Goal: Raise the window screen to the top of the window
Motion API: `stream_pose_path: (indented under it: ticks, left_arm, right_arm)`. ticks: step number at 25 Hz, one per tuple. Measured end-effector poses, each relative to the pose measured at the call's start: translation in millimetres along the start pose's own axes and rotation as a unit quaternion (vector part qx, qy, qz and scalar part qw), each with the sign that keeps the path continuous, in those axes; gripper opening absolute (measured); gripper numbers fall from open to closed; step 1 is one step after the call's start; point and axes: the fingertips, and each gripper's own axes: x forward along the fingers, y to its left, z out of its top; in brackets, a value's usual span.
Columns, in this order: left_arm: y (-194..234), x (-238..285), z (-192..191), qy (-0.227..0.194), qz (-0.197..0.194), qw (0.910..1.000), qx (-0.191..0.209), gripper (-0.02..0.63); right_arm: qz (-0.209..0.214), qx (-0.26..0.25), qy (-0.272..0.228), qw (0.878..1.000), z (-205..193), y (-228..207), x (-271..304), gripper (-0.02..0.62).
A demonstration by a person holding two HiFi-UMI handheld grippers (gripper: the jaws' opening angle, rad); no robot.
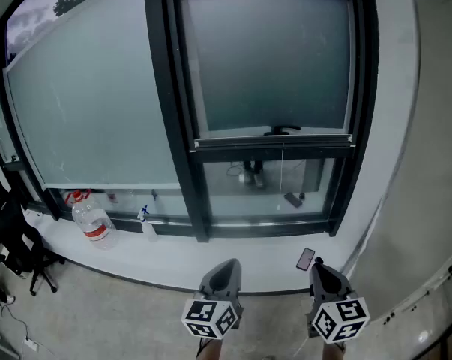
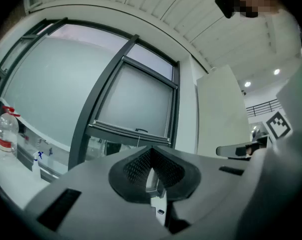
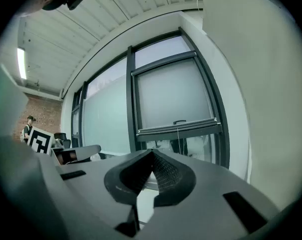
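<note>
The window screen (image 1: 270, 58) covers the upper part of the right-hand window pane, and its bottom rail (image 1: 274, 139), with a small dark handle (image 1: 282, 130) on it, hangs a little over halfway down the frame. A thin cord (image 1: 282, 163) drops from the rail across the clear glass below. Both grippers are held low, well short of the window and touching nothing. The left gripper (image 1: 227, 265) has its jaws brought together at the tips with nothing between them, and the right gripper (image 1: 318, 265) is closed and empty the same way. Each carries a cube of black-and-white square markers. On the white window sill (image 1: 211, 257) stand a clear water bottle (image 1: 91, 220) with a red cap and a red-and-white label whose print is too small to read, and a small spray bottle (image 1: 145, 223) beside it. A dark phone (image 1: 306, 259) lies flat farther right. A black chair (image 1: 12, 238) stands at the left.
</note>
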Motion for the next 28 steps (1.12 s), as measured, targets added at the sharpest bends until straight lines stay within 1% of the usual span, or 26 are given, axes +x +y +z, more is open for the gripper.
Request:
stream_pose_path:
  ticks: [8,14,18,22,25,28]
  left_arm:
    - [-5,-1,2,0.0,0.001,0.9999,0.017,0.002]
    - [2,-1,-2,0.005,0.008,0.9998,0.016,0.002]
    - [5,4,-5,0.01,0.014,0.9998,0.014,0.002]
    - [5,11,-9,0.012,0.016,0.9998,0.01,0.002]
    - [4,19,-14,0.015,0.017,0.9997,0.013,0.002]
    - [2,24,-20,0.019,0.023,0.9995,0.008,0.002]
  right_arm:
    - [0.007,-0.007,-0.004,1.0,5,-2,2,0.005]
    - [0.024,-0.014,-0.01,1.0,4,5,8,0.005]
    - [0.01,-0.005,0.002,1.0,-2,-8,12,0.005]
    - [0.016,0.011,0.005,1.0,-5,-21,16,0.005]
    - [0.016,0.007,0.003,1.0,-8,-32,18,0.005]
    - [0.015,0.009,0.011,1.0,-15,-43,18,0.005]
